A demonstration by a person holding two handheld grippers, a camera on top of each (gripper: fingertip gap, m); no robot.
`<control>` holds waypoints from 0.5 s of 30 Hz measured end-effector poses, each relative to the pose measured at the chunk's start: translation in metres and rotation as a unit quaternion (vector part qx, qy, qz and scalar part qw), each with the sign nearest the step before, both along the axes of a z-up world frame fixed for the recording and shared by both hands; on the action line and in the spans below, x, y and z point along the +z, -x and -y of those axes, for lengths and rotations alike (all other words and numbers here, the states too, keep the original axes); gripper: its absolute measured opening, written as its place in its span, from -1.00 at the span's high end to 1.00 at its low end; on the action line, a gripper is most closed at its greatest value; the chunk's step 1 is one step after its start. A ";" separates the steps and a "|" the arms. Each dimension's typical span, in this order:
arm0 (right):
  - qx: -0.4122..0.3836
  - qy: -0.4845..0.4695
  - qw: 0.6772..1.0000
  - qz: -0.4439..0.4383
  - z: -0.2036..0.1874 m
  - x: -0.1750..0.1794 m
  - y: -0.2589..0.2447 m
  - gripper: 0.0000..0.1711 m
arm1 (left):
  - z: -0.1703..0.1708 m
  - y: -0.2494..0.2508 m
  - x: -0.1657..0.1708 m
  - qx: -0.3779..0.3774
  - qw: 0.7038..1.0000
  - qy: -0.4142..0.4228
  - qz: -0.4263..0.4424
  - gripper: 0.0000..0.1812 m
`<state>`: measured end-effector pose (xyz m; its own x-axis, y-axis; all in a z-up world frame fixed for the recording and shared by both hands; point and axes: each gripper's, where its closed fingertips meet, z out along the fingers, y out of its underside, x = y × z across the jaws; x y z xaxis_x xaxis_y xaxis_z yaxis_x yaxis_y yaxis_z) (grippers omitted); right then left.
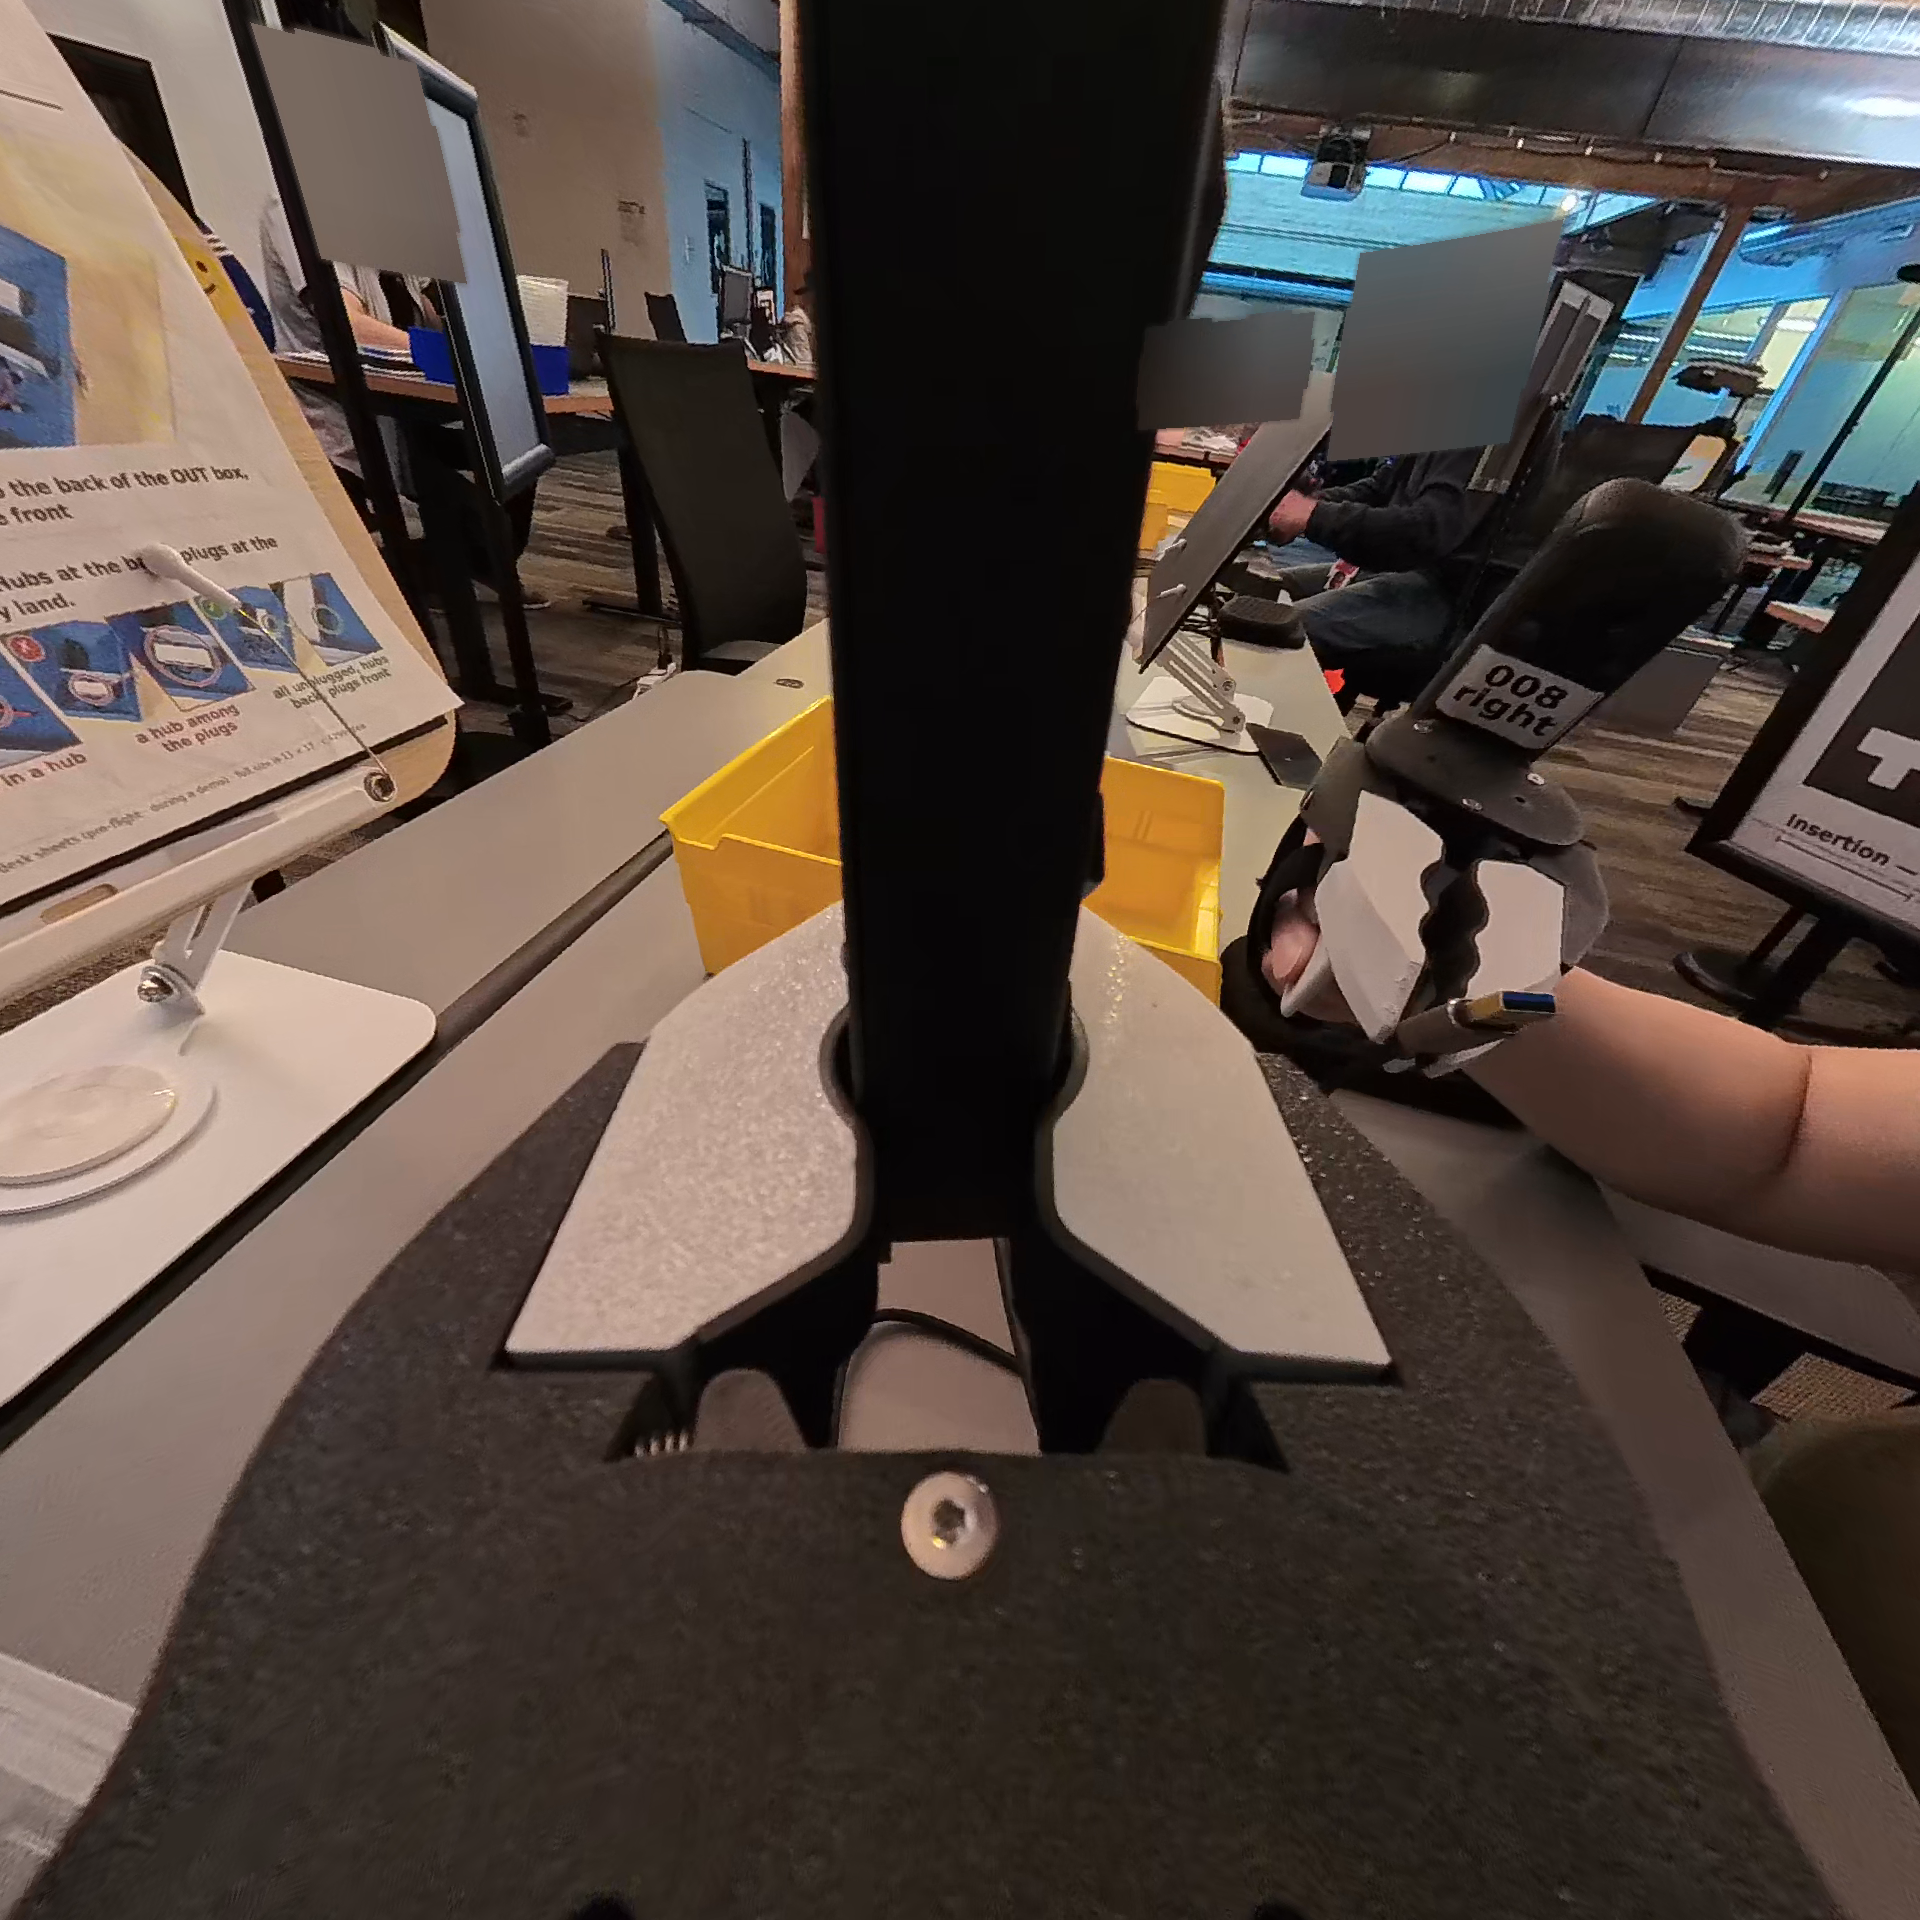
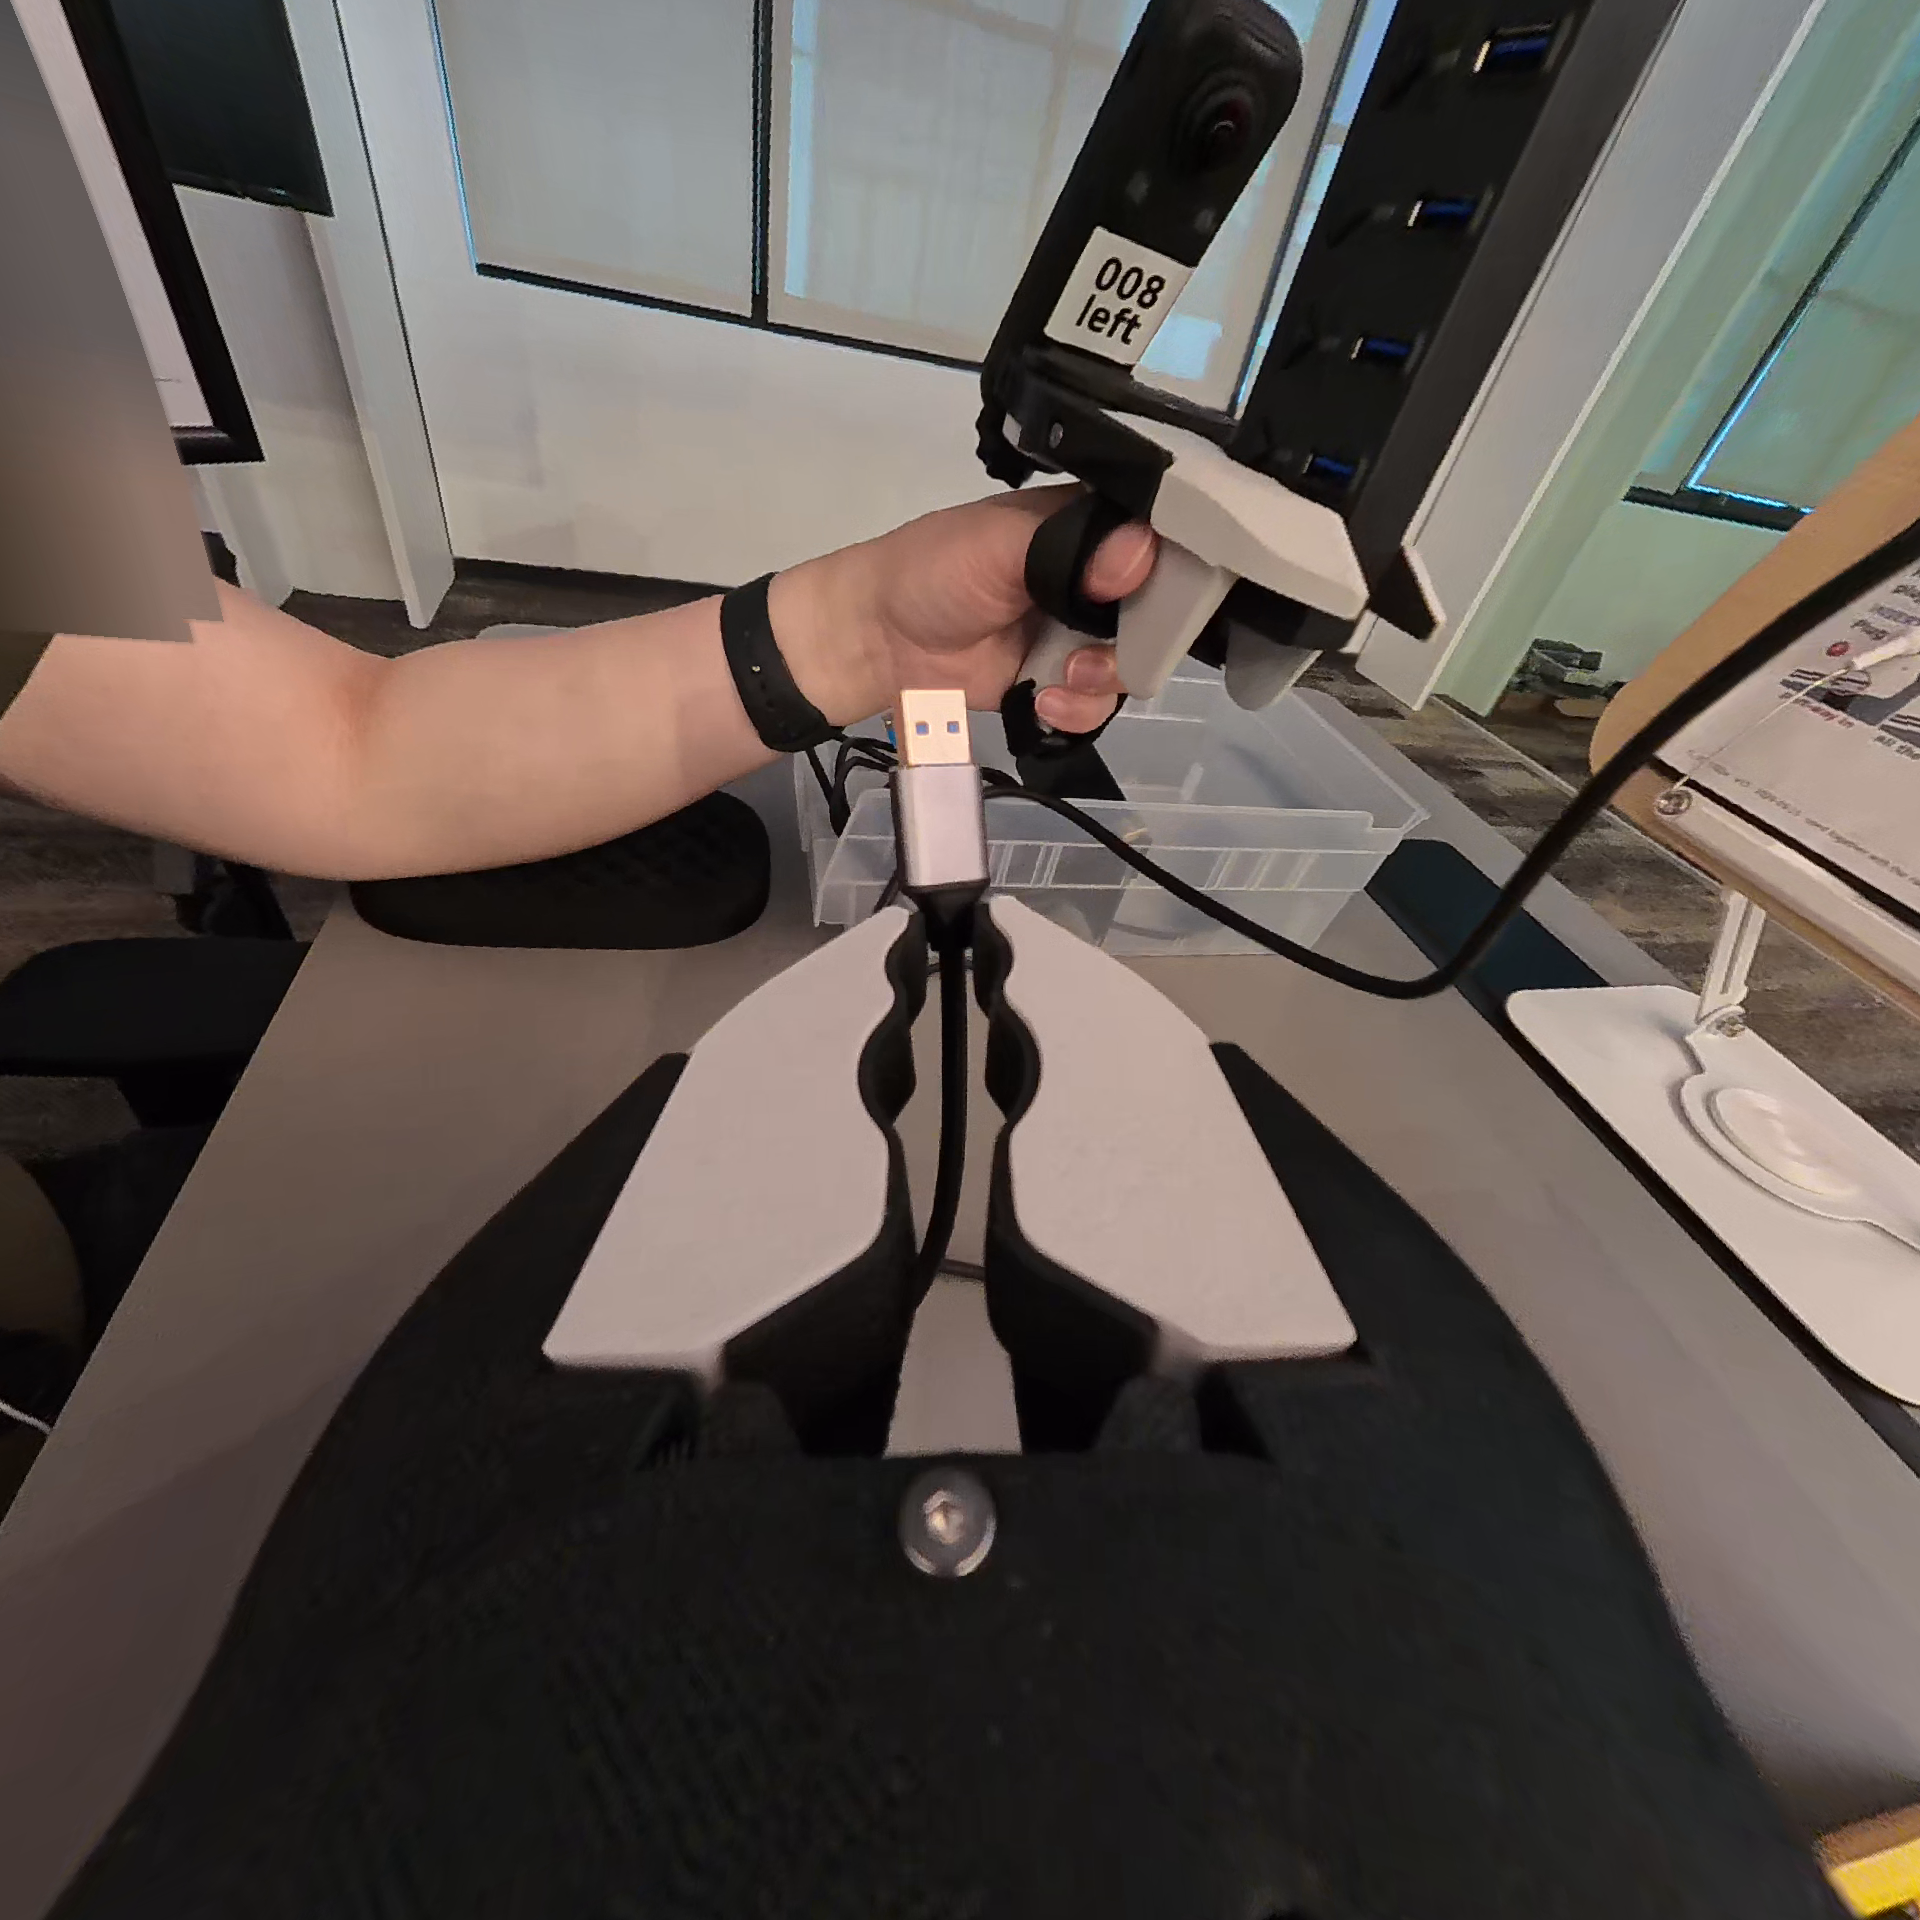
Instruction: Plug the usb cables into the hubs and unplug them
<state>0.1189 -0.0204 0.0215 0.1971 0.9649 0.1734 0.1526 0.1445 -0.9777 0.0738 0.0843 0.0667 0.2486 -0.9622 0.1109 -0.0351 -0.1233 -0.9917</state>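
My left gripper (image 1: 961, 997) is shut on a long black USB hub (image 1: 997, 520) and holds it upright above the table. In the right wrist view the hub (image 2: 1434, 260) shows a row of blue ports (image 2: 1387, 348) facing my right gripper, with the left gripper (image 2: 1288, 613) clamped on its lower end. My right gripper (image 2: 948, 925) is shut on a black cable (image 2: 1247, 925) just behind its silver USB plug (image 2: 935, 800). The plug sticks out past the fingertips, below and left of the hub and apart from it. The right gripper (image 1: 1449, 935) and plug (image 1: 1496, 1010) also show in the left wrist view.
A yellow bin (image 1: 758, 831) stands behind the hub. A clear plastic bin (image 2: 1143, 842) holds more cables. An instruction sheet on a white stand (image 1: 156, 623) sits at the grey table's (image 2: 416, 1091) edge. A person's arms hold both grippers. Chairs and desks stand beyond. Tip to tip, the grippers are about 12 cm apart.
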 end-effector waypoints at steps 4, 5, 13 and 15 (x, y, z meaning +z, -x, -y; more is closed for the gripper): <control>-0.004 0.014 1.000 0.002 -0.003 -0.005 -0.001 0.89 | -0.001 0.000 -0.001 0.000 1.000 0.002 0.000 0.72; -0.003 0.018 1.000 0.000 -0.002 -0.006 -0.001 0.89 | -0.001 0.000 -0.001 0.001 1.000 0.002 0.000 0.72; 0.044 0.140 0.986 -0.078 -0.005 -0.001 0.001 0.89 | -0.002 0.000 0.000 0.003 1.000 -0.002 0.003 0.72; 0.055 0.164 0.980 -0.098 -0.007 0.002 0.003 0.89 | -0.002 0.001 0.000 0.003 1.000 0.000 0.005 0.72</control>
